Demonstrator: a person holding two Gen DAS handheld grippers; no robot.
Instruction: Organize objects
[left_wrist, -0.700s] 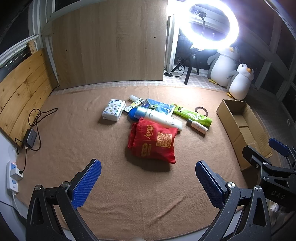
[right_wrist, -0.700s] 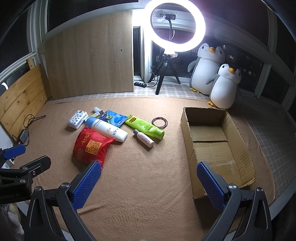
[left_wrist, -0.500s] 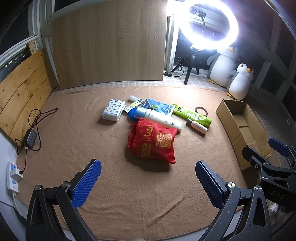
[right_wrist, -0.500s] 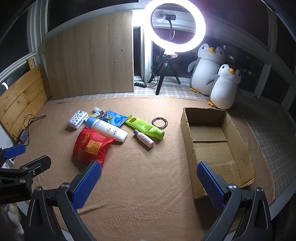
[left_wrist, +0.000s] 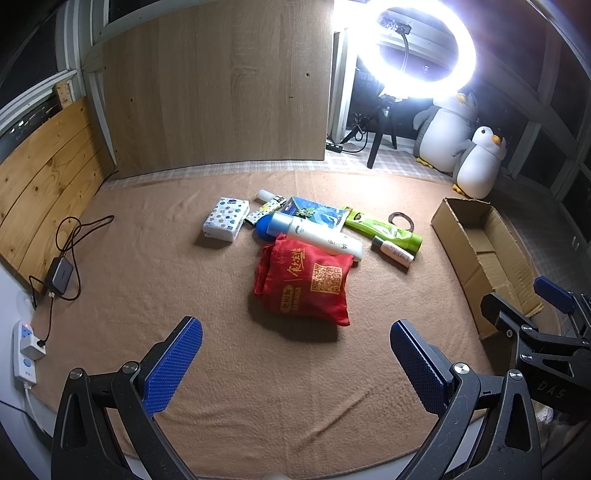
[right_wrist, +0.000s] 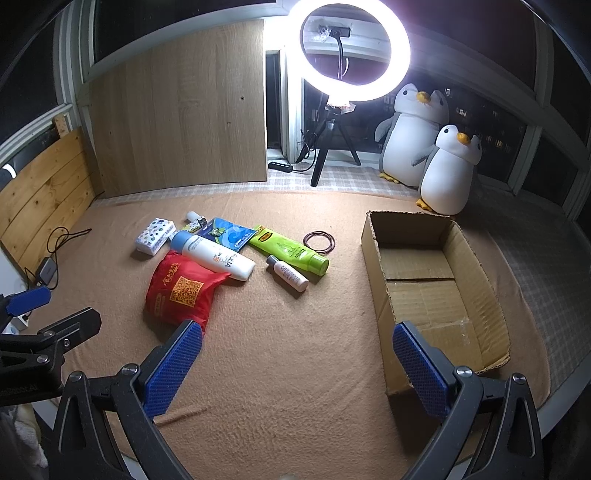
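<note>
A pile of objects lies on the brown blanket: a red bag (left_wrist: 306, 284) (right_wrist: 181, 291), a white spray bottle with a blue cap (left_wrist: 314, 234) (right_wrist: 214, 254), a green tube (left_wrist: 384, 229) (right_wrist: 291, 251), a small white bottle (left_wrist: 393, 251) (right_wrist: 288, 273), a tissue pack (left_wrist: 225, 218) (right_wrist: 155, 236), a blue packet (left_wrist: 317, 214) (right_wrist: 229, 232), a lighter (left_wrist: 266, 210) and hair ties (right_wrist: 319, 242). An open cardboard box (right_wrist: 432, 288) (left_wrist: 484, 247) stands to the right. My left gripper (left_wrist: 295, 362) and right gripper (right_wrist: 295, 363) are open and empty, hovering short of the pile.
A ring light on a tripod (right_wrist: 354, 51) and two plush penguins (right_wrist: 428, 147) stand at the back. A wooden board (left_wrist: 218, 88) leans on the wall. A charger and cables (left_wrist: 59, 273) and a power strip (left_wrist: 26, 354) lie at the left edge.
</note>
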